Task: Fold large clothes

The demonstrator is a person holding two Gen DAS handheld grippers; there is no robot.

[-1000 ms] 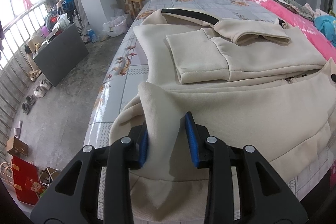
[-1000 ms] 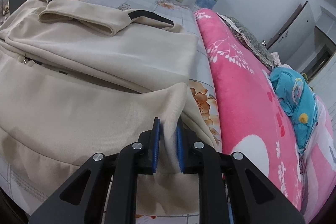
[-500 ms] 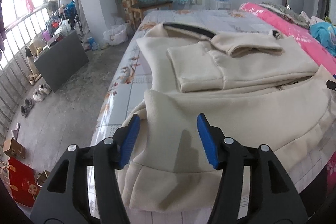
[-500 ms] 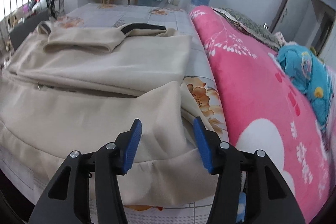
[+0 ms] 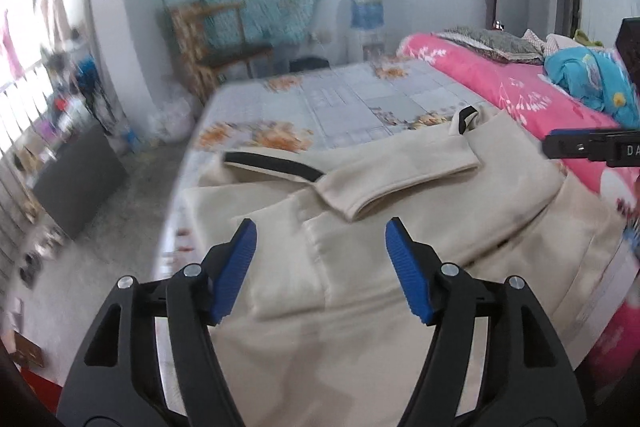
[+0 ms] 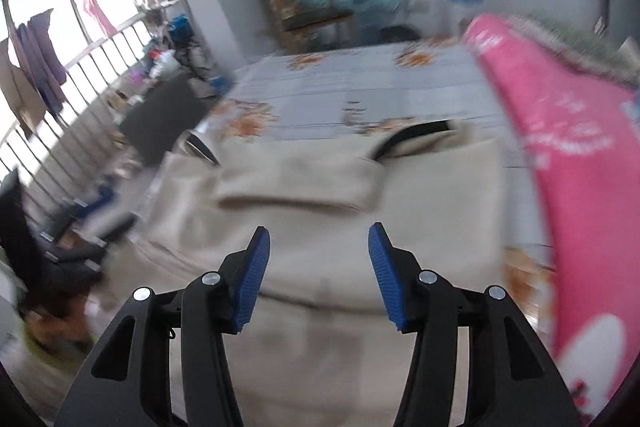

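Both grippers, left (image 5: 320,267) and right (image 6: 318,267), just opened, empty | jacket (image 5: 400,227) part-folded on near bed (image 5: 360,99) | you're between folds | next: regrip hem, fold far.

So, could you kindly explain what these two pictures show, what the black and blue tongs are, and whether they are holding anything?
There is no robot here: a person holds a two-finger gripper in each hand, and a fisheye camera on each looks forward along its fingers. One picture is from the left gripper, the other from the right gripper. The blue parts are the gripping pads. Both look down on a cream jacket lying partly folded on a floral bed sheet, beside a pink quilt. Neither gripper holds anything: both stand open above the cloth, and their jaws have just been opening, with nothing between them.
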